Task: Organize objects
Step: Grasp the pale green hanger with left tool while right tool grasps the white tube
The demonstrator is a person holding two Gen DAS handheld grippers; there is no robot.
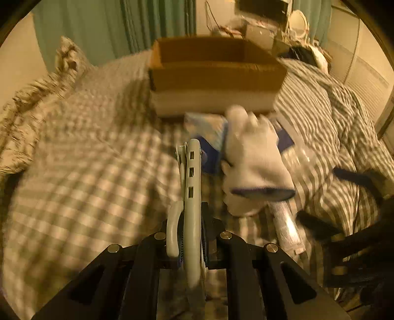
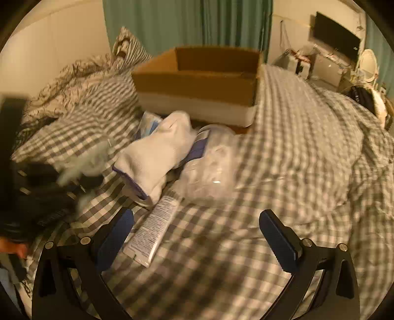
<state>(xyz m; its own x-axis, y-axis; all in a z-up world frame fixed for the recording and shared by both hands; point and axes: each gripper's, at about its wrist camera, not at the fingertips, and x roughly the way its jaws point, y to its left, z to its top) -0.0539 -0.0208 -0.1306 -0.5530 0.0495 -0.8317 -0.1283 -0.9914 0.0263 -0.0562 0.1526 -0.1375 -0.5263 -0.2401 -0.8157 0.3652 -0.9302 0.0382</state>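
My left gripper (image 1: 193,256) is shut on a pale grey-green carabiner clip (image 1: 190,187) that sticks up between its jaws. It also shows as a blur at the left of the right wrist view (image 2: 81,167). My right gripper (image 2: 197,236) is open and empty above the checked bedspread. A white sock bundle (image 2: 157,157) lies on the bed, also in the left wrist view (image 1: 253,160). A white tube (image 2: 152,231) lies by my right gripper's left finger. A clear plastic bag (image 2: 211,167) and a blue-white packet (image 2: 147,123) lie beside the socks. An open cardboard box (image 2: 197,81) stands behind them.
The checked duvet (image 2: 295,147) is rumpled, with a ridge at the right. Patterned pillows (image 2: 81,73) lie at the back left. Green curtains (image 2: 187,22) hang behind the box. A cluttered dresser with a screen (image 2: 335,44) stands at the far right.
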